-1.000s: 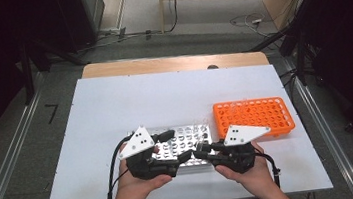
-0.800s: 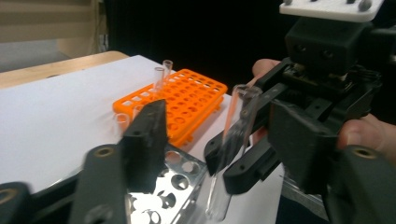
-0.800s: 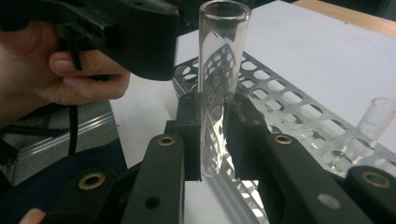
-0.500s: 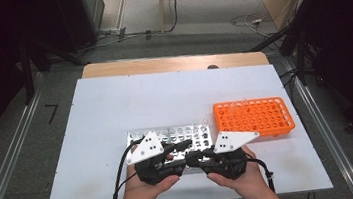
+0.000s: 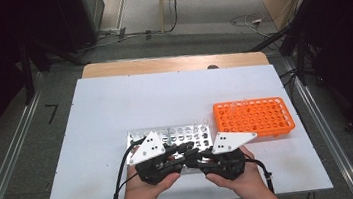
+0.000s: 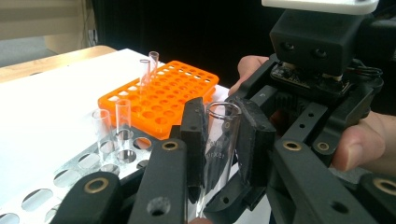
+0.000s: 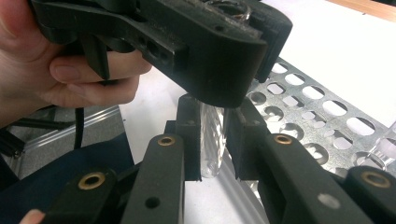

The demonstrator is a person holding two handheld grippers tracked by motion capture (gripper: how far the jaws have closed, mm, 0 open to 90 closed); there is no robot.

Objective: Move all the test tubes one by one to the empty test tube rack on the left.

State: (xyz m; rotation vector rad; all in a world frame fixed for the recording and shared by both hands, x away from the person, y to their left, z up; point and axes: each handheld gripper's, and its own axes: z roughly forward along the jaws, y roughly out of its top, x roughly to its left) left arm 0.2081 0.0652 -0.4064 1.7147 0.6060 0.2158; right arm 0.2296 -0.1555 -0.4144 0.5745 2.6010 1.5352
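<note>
Tube (image 6: pixel 219 140) clamped btwn both fingers' pads – seemingly upright.

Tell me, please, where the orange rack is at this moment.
In the high view the orange rack stands on the white table, right of the metal rack and just beyond the right gripper.

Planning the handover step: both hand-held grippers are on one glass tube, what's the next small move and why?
Probably open the right hand-held gripper. The left hand-held gripper has just closed on the test tube near its mouth, and the right clamps its lower end, so one must let go before it can go to the orange rack.
</note>
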